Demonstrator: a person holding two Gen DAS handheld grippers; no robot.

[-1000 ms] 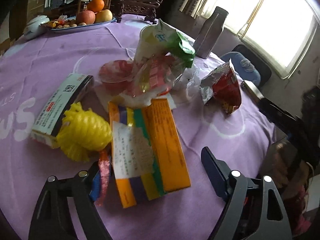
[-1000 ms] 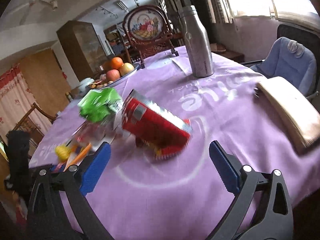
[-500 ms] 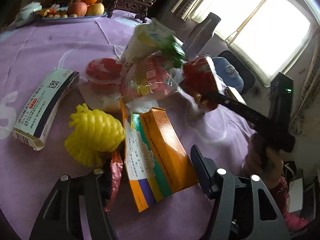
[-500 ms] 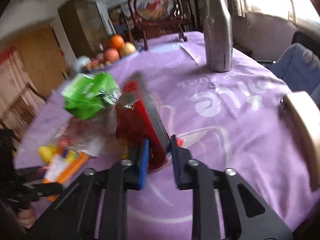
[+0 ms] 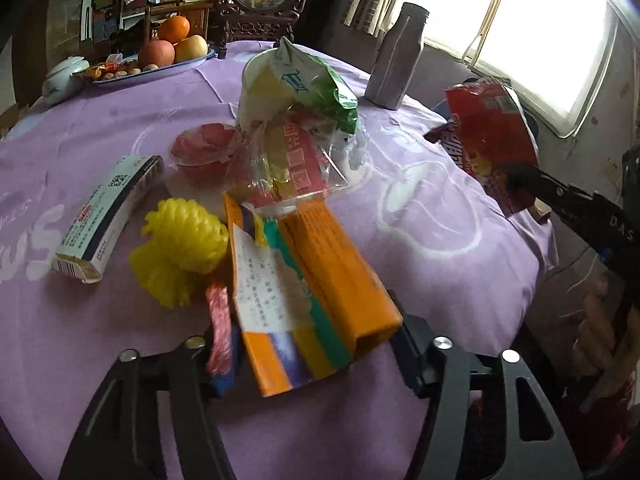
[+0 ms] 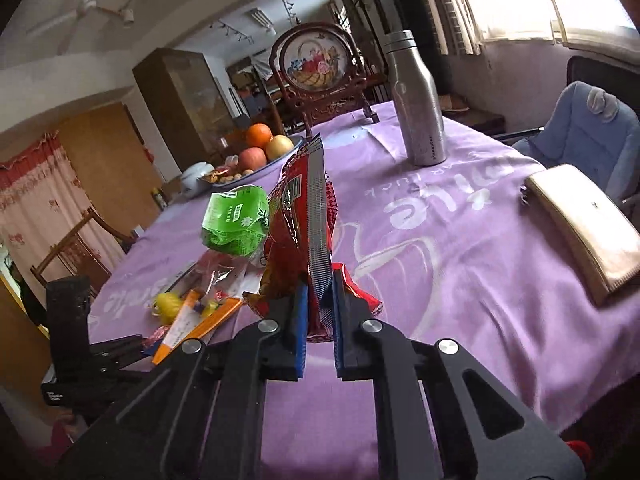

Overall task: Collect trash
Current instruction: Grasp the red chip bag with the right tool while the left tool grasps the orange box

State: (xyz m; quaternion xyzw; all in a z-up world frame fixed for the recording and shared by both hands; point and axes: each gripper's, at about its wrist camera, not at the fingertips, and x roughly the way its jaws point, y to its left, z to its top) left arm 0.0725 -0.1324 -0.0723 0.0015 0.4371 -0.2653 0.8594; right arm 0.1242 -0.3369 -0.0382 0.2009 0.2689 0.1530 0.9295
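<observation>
Closest in the left wrist view: left gripper is straddling the near end of the orange box. Jaws have just been closing in on it, but tbh I can't tell if the pads actually press the cardboard yet. There's also a pink wrapper right at the left finger, so if it clamps now it prob catches that strip too, or pinches only a corner and the box swings out once lifted. Box is long and held at one end = it'll tip.

Right gripper is clamped hard on the red bag, holding it edge-on and lifted clear of the table. In the left view it's hanging out past the table's right edge. Grip is on the lower bit of crinkly foil, so imo it can slide out w/ a quick swing, and if anything's left inside it may spill.

Mid table: yellow net, white box, red cup, clear wrapper and green bag all bunched and overlapping. Dragging the orange box out could pull the clear wrapper along.

Far back: bottle and fruit plate, not trash, so a wide sweep near the bottle could knock it over.
</observation>
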